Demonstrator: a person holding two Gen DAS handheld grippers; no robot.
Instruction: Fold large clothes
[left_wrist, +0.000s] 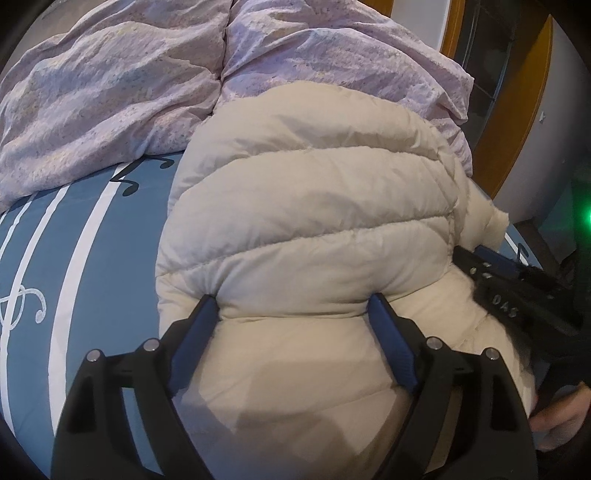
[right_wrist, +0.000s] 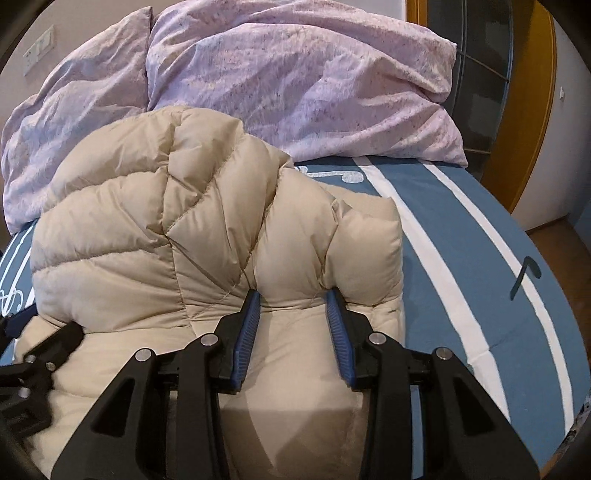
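Puffy beige jacket (left_wrist: 314, 229) on bed (left_wrist: 92, 258) | left gripper (left_wrist: 293, 310) wide, clamping jacket's near fold | right gripper (right_wrist: 293, 306) clenched on its near edge | risk: slick down filling slips, fold springs back

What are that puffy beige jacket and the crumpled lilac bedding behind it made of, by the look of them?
Puffy beige jacket: seemingly a thin, matte woven shell, perhaps nylon or polyester, over a soft loose filling; stitched seams split it into plump bulging bands. Lilac bedding: probably lightweight cotton or a cotton blend, judging by its many fine creases, dull surface and small speckled print.
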